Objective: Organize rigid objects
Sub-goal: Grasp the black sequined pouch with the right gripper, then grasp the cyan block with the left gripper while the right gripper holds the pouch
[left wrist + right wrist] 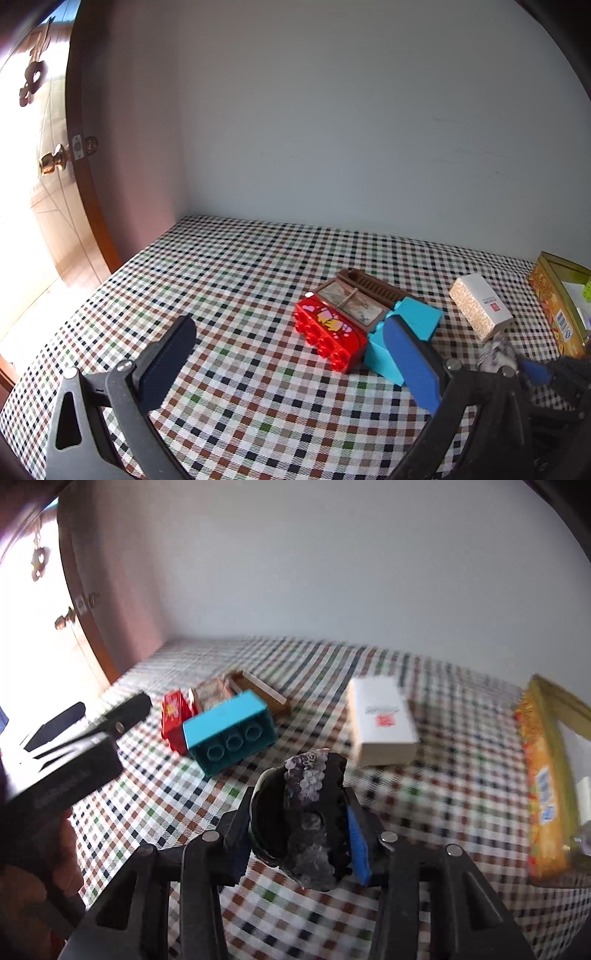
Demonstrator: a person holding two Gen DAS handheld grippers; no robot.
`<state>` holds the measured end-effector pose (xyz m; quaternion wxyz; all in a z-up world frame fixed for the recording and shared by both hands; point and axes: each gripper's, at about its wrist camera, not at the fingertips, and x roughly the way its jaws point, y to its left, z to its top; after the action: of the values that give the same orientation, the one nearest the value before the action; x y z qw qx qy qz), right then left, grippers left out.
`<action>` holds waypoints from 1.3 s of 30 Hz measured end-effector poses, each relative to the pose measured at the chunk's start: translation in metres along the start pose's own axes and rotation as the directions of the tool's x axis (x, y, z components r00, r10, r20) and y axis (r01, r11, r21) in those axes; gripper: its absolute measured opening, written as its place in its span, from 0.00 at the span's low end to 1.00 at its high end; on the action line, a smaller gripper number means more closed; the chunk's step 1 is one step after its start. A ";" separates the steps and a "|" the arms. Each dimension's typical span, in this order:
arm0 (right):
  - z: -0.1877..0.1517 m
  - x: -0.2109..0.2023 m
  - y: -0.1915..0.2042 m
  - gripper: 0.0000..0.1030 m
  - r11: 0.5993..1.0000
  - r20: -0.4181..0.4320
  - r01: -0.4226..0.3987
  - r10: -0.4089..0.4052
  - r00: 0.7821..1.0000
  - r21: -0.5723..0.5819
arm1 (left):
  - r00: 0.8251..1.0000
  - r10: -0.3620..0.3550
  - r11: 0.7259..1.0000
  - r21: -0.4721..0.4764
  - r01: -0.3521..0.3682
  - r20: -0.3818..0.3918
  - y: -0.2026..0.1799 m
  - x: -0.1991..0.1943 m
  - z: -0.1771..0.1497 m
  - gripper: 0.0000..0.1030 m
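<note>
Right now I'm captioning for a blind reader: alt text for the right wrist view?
The right gripper clamps a dark purple-crystal rock over a checked cloth. Beyond lie a teal block, red block and white box.

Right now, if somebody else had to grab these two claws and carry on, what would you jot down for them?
Left claw: open, empty, hovering by the toy bricks.
Right claw: closed on a dark purple crystal rock.
On the checked cloth: red brick, blue brick, brown toy piece bunched together; white box beside them.
Yellow tin at the right edge, likely the rock's destination.
Bricks, brown piece and box still need sorting.
</note>
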<state>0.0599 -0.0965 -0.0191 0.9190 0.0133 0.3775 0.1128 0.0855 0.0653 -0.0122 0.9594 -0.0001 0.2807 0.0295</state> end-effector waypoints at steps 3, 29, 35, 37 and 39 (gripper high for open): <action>-0.007 -0.023 -0.007 0.45 1.000 0.077 0.015 -0.015 0.997 -0.002 | 0.999 -0.032 0.999 0.026 0.031 0.015 -0.007 -0.002 0.000 0.99; -0.016 -0.059 -0.033 0.45 0.992 0.198 0.096 -0.111 0.974 0.082 | 0.952 -0.249 0.937 0.204 0.284 -0.181 -0.079 0.042 0.007 0.41; -0.016 -0.056 -0.037 0.45 0.991 0.186 0.087 -0.105 0.977 0.102 | 0.947 -0.275 0.926 0.219 0.307 -0.166 -0.081 0.030 0.001 0.20; -0.015 -0.056 -0.037 0.45 0.991 0.184 0.086 -0.104 0.977 0.103 | 0.938 -0.301 0.921 0.203 0.333 -0.169 -0.073 0.025 0.000 0.20; -0.015 -0.056 -0.036 0.45 0.991 0.184 0.083 -0.101 0.978 0.101 | 0.938 -0.302 0.929 0.168 0.329 -0.170 -0.064 0.027 0.001 0.24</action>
<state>0.0180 -0.1447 0.0050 0.9532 0.0492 0.2940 0.0506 0.1125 0.0033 -0.0270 0.9247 0.0460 0.3457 -0.1530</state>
